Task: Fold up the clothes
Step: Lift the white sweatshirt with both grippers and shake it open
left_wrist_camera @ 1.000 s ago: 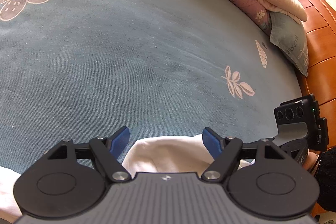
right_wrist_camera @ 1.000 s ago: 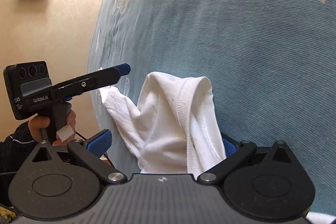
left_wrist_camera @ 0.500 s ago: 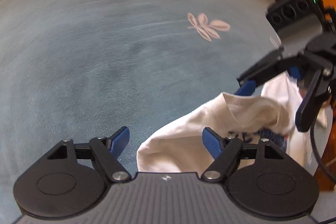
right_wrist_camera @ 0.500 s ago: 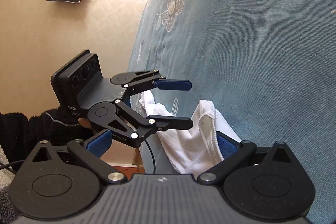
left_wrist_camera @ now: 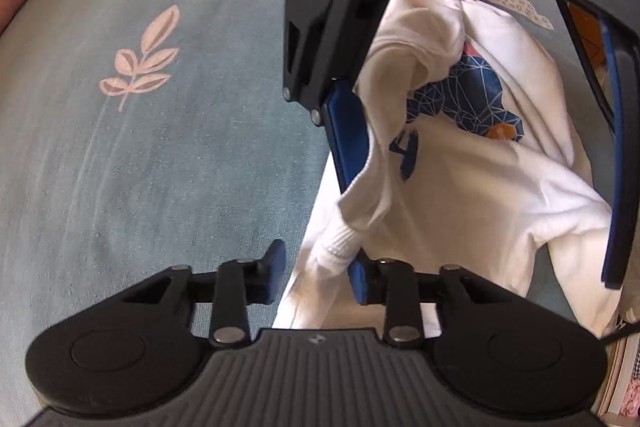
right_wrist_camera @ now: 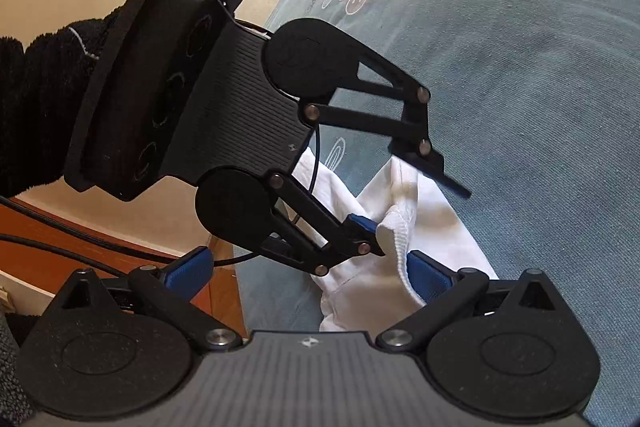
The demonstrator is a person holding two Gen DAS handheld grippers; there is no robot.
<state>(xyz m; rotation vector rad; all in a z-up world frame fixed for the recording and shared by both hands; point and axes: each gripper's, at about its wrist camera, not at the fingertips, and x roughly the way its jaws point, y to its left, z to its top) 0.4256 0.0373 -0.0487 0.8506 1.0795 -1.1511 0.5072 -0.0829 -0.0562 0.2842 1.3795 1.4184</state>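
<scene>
Now, quick rundown:
Change: left hand-held gripper [left_wrist_camera: 316,277] swung from bare bed [left_wrist_camera: 160,147] over to shirt [left_wrist_camera: 480,167], right up against right hand-held gripper [right_wrist_camera: 308,277].
Left: part open, ribbed hem between the pads, not pinched.
Right: wide, shirt draped on one finger.
Shirt: bunched at bed edge, print up.
Meaning: probably handing over the hem for a spread.

bed [left_wrist_camera: 168,155]: blue floral cover | on it: white T-shirt [left_wrist_camera: 472,187]

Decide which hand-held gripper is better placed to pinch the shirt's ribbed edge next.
Probably left. The ribbed edge of the white shirt sits between the open fingers of the left hand-held gripper; the right hand-held gripper is spread much wider.
</scene>
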